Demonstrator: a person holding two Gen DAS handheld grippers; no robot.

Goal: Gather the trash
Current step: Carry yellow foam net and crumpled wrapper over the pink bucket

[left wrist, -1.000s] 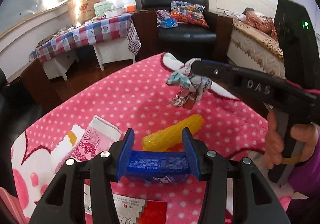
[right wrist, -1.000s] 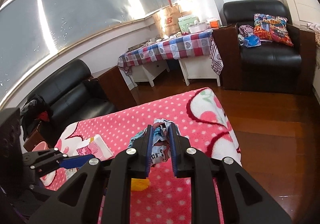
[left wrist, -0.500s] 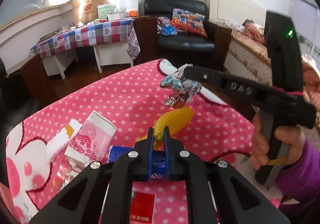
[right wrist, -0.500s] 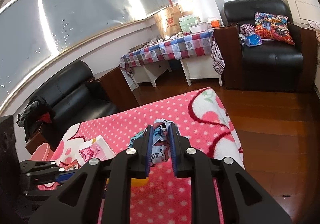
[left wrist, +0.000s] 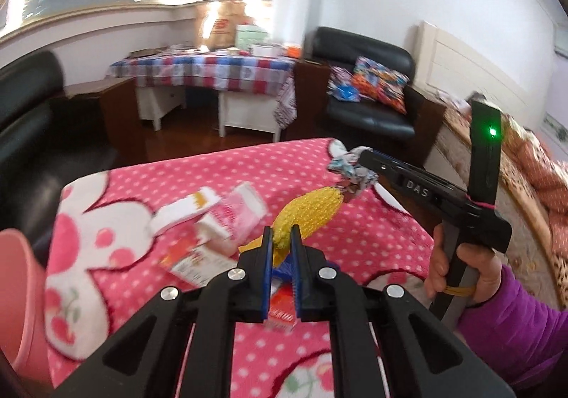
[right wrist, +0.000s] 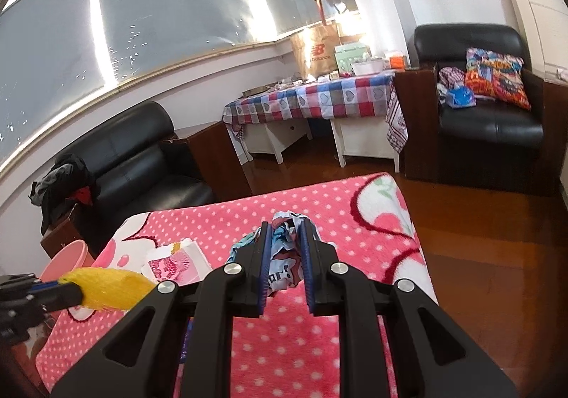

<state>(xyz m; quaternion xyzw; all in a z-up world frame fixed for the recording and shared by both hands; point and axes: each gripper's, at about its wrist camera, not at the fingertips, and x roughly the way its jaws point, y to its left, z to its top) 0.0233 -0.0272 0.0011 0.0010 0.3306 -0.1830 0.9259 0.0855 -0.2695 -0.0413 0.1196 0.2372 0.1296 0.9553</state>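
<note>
Left wrist view: the left gripper (left wrist: 282, 243) is clamped on a yellow bumpy plastic wrapper (left wrist: 309, 217), which sticks out from between the blue pads toward 1 o'clock, lifted clear of the pink blanket with white polka dots (left wrist: 220, 178) that covers the work surface. At 10 o'clock from those fingertips a pink-and-white paper carton (left wrist: 230, 220) lies on the blanket, with a white cardboard strip (left wrist: 188, 210) touching it on its far-left side. A red-and-white printed packet (left wrist: 191, 261) lies just beside the carton, nearer the camera; it is blurred. At 9 o'clock, at the picture's edge, stands a pink plastic bin (left wrist: 17, 291). At 2 o'clock the right gripper (left wrist: 360, 158), held in a hand (left wrist: 458, 270) with a purple sleeve, pinches a crumpled multicoloured wrapper (left wrist: 349, 172) above the blanket's far edge.

Right wrist view: that gripper's pads are closed on the crumpled wrapper, which bulges out in front of and below them. The yellow wrapper shows at 8 o'clock, and the bin lies beyond it past the blanket's left corner.

The room beyond has a dark wooden floor (right wrist: 490, 256), a table under a checked heart-print cloth (right wrist: 319, 99) at 12 o'clock, a black leather armchair (right wrist: 486, 107) with a bright patterned cushion (right wrist: 497, 75) at 2 o'clock, a black sofa (right wrist: 135, 156) at 10 o'clock, and a wide curved window (right wrist: 142, 7)
</note>
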